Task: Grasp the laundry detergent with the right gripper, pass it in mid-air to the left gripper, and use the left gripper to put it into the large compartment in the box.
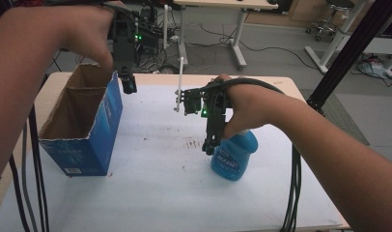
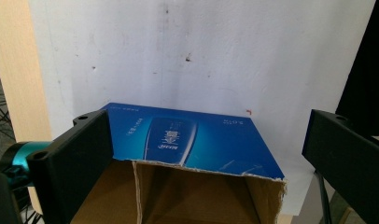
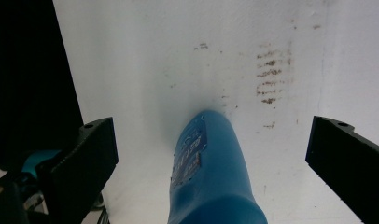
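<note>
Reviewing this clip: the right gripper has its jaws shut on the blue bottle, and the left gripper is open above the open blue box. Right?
Not quite. In the right gripper view the right gripper has its jaws wide apart, either side of the blue bottle, not touching it. The left gripper is indeed open above the open blue box.

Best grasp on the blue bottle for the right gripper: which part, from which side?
Grip the blue bottle across its tapered body, coming straight down from above. It stands upright on the white table cover, and the right gripper is already above it, jaws open on either side. The narrower upper body likely fits between them best.
</note>
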`<control>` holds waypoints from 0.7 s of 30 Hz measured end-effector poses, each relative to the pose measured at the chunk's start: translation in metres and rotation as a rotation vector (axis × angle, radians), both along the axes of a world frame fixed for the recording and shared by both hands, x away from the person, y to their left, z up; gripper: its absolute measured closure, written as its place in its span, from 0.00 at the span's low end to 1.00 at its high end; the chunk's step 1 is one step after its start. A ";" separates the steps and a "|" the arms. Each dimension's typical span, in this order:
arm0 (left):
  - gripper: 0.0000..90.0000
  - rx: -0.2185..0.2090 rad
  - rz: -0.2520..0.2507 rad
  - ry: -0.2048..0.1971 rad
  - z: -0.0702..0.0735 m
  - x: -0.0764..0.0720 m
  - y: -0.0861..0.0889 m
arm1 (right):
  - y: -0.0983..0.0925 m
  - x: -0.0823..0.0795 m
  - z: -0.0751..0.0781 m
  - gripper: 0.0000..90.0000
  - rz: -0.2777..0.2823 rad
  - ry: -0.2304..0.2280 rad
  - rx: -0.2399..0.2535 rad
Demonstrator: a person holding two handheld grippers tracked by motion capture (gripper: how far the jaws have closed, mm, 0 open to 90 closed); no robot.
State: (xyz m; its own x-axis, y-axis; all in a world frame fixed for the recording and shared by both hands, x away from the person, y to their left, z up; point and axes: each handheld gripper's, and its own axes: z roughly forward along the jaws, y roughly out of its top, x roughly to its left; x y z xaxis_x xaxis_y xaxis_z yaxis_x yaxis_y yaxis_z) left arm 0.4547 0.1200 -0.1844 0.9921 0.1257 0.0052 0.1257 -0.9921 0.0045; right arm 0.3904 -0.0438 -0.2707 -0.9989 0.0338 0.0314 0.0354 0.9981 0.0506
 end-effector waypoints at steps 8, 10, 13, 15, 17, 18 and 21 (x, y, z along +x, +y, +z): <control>0.02 -0.002 0.006 -0.005 0.000 0.000 0.001 | -0.018 0.004 0.007 0.02 -0.105 -0.027 0.102; 0.02 0.001 0.005 -0.005 0.001 -0.001 0.000 | -0.028 0.010 0.015 0.02 -0.181 -0.047 0.179; 0.02 0.009 0.003 -0.004 0.000 -0.002 0.000 | -0.035 0.013 0.020 0.02 -0.228 -0.068 0.236; 0.02 0.011 0.004 -0.005 0.000 -0.003 0.000 | -0.044 0.016 0.024 0.02 -0.264 -0.089 0.287; 0.02 0.006 0.006 -0.005 0.000 -0.004 0.001 | -0.054 0.017 0.027 0.02 -0.295 -0.104 0.332; 0.02 0.009 0.005 -0.006 0.001 -0.004 0.001 | -0.059 0.017 0.028 0.02 -0.312 -0.106 0.352; 0.02 0.007 0.010 -0.010 0.001 -0.005 0.002 | -0.075 0.016 0.030 0.02 -0.351 -0.116 0.382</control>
